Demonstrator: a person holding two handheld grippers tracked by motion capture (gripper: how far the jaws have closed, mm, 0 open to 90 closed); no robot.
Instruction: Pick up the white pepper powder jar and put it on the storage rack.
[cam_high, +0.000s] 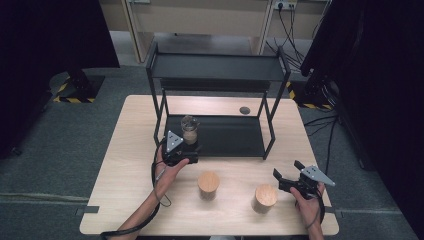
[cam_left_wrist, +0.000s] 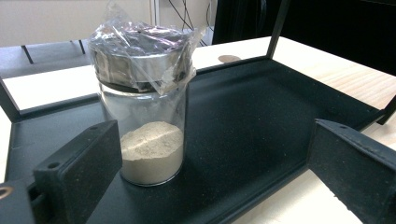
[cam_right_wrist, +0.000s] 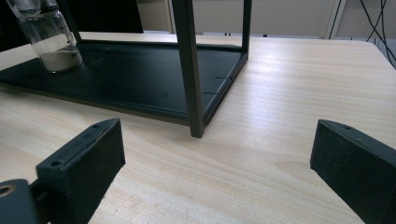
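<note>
- The glass jar (cam_left_wrist: 147, 112) stands on the rack's bottom shelf (cam_left_wrist: 243, 121), near its front left corner — placed, as far as I can judge; two wooden canisters (cam_high: 208, 185) wait in front of the rack.
- Jar: clear, part-filled with pale powder, crinkled plastic over the lid.
- Left gripper (cam_left_wrist: 205, 163) fingers spread apart around the jar, not clamping; right gripper (cam_high: 285, 176) fingers apart — empty.

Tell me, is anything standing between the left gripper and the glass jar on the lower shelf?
Nothing visible does. The left gripper is open, and the glass jar stands just beyond its left jaw on the lower shelf, with only bare shelf between them.
</note>
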